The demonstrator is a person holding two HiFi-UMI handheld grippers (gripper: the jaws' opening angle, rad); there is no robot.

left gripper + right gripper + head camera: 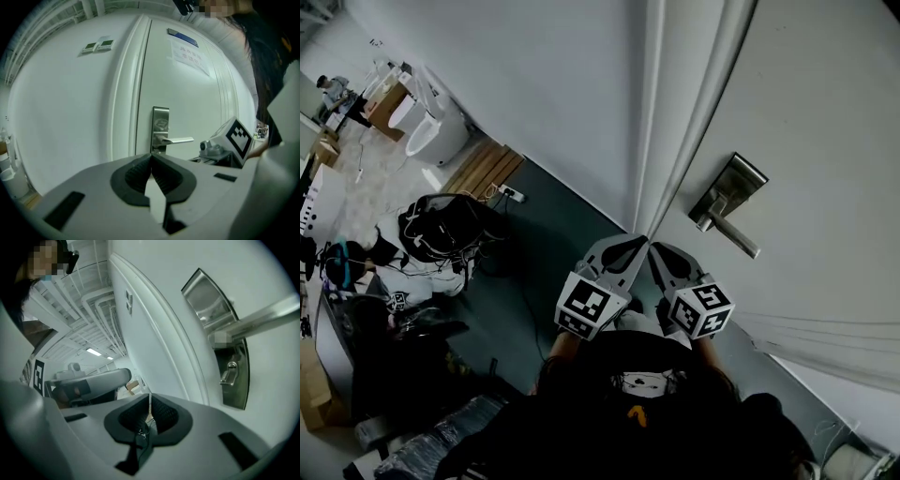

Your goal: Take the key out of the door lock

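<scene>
A white door [806, 103] carries a steel lock plate [729, 192] with a lever handle [733, 236]. In the right gripper view a small metal key [228, 374] sticks out of the plate [234, 380] just under the handle [262, 317]. My left gripper [623, 251] and right gripper [664, 261] hang side by side below and left of the handle, both apart from the door. The left gripper [151, 161] has its jaws closed on nothing, pointing at the lock plate [161, 123]. My right gripper [150, 404] is also shut and empty, with the key up to its right.
The door frame [675, 141] runs down just above the grippers. On the floor to the left lie black bags with cables [441, 230], a power strip [512, 194] and wooden boards [483, 169]. A paper notice [190, 57] hangs on the door.
</scene>
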